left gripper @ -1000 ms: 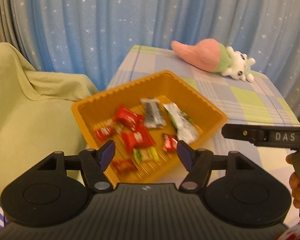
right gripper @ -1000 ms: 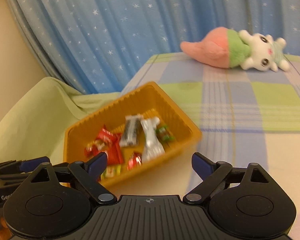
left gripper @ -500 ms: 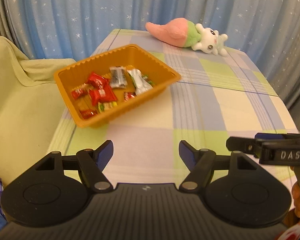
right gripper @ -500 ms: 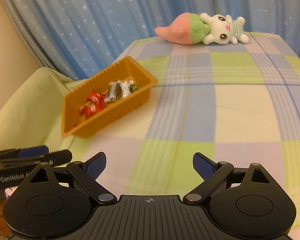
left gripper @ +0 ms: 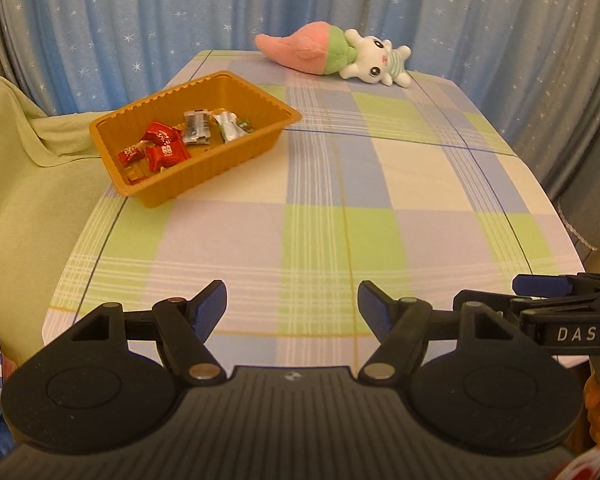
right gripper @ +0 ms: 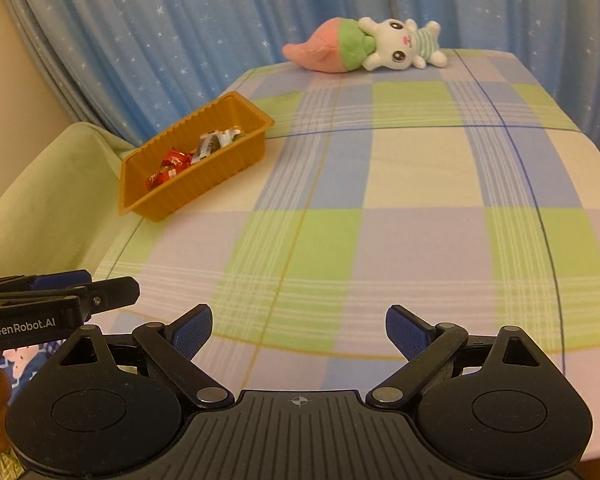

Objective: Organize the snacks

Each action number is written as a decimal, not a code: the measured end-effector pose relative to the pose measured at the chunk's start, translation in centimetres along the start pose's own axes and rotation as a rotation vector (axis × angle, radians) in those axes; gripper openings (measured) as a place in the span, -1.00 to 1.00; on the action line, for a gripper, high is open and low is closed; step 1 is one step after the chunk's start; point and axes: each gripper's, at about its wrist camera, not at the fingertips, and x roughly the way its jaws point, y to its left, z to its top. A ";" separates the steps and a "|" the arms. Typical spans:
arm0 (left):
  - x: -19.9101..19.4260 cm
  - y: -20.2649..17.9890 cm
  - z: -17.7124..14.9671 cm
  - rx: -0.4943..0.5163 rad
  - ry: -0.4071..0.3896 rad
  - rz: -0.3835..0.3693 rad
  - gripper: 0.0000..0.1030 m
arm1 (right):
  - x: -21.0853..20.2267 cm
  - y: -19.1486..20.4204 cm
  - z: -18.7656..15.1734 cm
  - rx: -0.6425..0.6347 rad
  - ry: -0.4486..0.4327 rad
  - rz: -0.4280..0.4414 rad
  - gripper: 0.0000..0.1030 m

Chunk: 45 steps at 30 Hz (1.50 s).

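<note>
a blue star-dotted curtain [left gripper: 140, 20] hangs behind everything. in front of it stands the table [left gripper: 340, 208], covered in a checked cloth of green, lilac, blue and cream. a pale green draped cover [left gripper: 24, 184] lies beside the table's left edge. the left gripper [left gripper: 292, 306] hovers over the near edge of the table with its blue-padded jaws apart and nothing between them. the right gripper [right gripper: 299, 330] hovers alongside it, jaws likewise spread wide and empty. an orange tray [left gripper: 228, 164] sits at the far left part of the table, near the edge. a pink, green and white plush toy [left gripper: 332, 54] lies on its side at the far end by the curtain, well apart from the tray. the snacks [left gripper: 180, 138], red wrappers and silvery ones, lie inside the tray.
</note>
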 end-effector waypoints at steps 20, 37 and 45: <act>-2.1 -2.3 -2.9 0.030 0.004 -0.014 0.37 | -2.6 -0.8 -2.8 0.009 -0.006 -0.016 0.81; -2.3 -2.4 -3.1 0.031 0.002 -0.014 0.37 | -2.8 -0.7 -3.0 0.008 -0.009 -0.017 0.81; -2.4 -2.5 -3.1 0.030 0.003 -0.012 0.37 | -3.0 -0.8 -3.0 0.011 -0.008 -0.018 0.81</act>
